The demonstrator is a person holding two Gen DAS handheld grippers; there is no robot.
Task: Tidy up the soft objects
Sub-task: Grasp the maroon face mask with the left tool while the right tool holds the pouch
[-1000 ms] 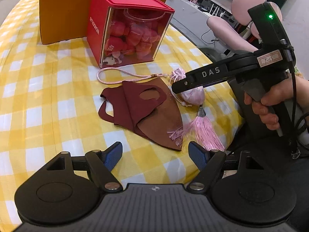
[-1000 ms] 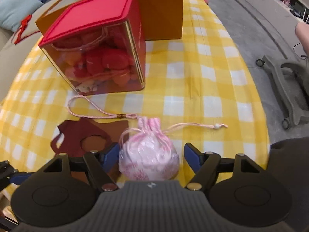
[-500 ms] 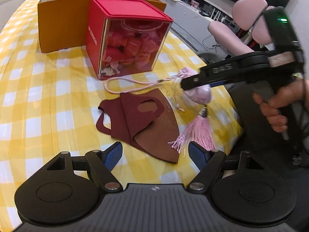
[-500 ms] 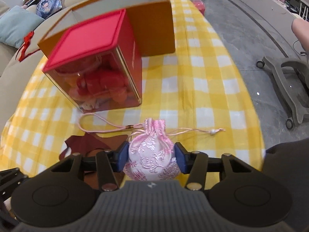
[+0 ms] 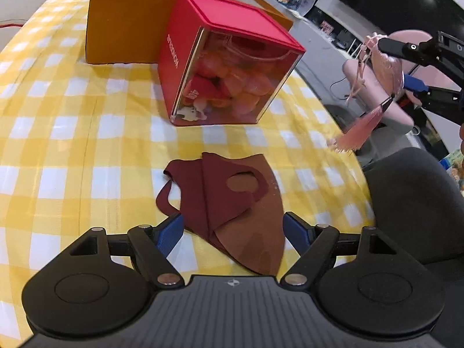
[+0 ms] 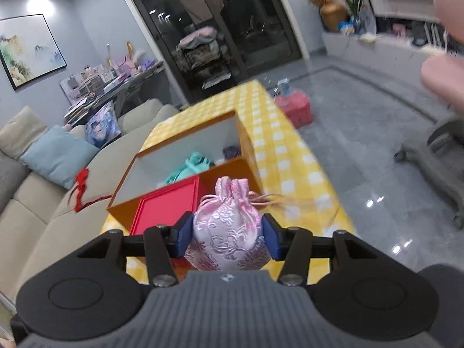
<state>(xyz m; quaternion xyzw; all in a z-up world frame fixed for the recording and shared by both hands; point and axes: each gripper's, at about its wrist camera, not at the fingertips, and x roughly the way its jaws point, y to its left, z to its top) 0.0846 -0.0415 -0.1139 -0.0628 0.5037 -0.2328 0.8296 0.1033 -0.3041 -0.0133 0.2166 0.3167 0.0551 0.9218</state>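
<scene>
left wrist view: my left gripper (image 5: 232, 229) is spread wide, holding nothing, low over the yellow checked tablecloth (image 5: 72, 133). a dark red cloth mask (image 5: 226, 203) lies flat between and just ahead of its blue pads, thin, folded, limp, its long axis running from near right to far left. beyond it stands a red box (image 5: 226, 66) with a clear front, full of soft red and pink pieces, and behind that an orange cardboard box (image 5: 124, 29). up at right, clear of the table, my right gripper (image 5: 406, 66) carries a pink pouch (image 5: 385, 63), tassel (image 5: 356, 133) dangling. right wrist view: my right gripper (image 6: 227, 233) is pinching the pink pouch (image 6: 227, 229), satin with woven flowers, gathered neck up. the orange box (image 6: 185, 156) lies ahead and below, open, teal cloth (image 6: 188, 168) inside. judgement: the pouch goes forward and down into that box; the left gripper is nearer the mask.
</scene>
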